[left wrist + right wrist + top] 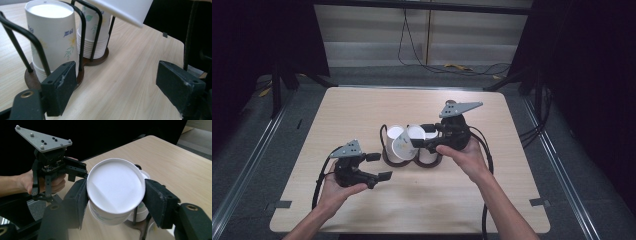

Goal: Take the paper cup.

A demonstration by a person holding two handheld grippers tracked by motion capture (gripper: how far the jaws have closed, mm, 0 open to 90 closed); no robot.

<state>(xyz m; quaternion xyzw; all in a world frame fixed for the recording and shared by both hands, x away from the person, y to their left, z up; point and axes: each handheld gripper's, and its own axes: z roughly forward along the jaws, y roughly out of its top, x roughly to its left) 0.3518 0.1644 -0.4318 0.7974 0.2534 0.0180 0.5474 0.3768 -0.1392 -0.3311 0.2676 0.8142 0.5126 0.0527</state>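
The right gripper (116,197) pinches an upturned white flower-printed paper cup (115,188) above the dark two-ringed wire cup holder (387,136); seating it remains; the left gripper (378,167) waits, jaws spread, nearby.

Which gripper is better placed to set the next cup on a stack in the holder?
Right. The right gripper is shut on a cup, tilted just above the holder and its stacks. The left gripper stands open and empty beside the holder, nothing between its pads.

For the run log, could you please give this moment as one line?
right gripper: shut on paper cup, above cup rack | left gripper: open, empty, beside rack | table
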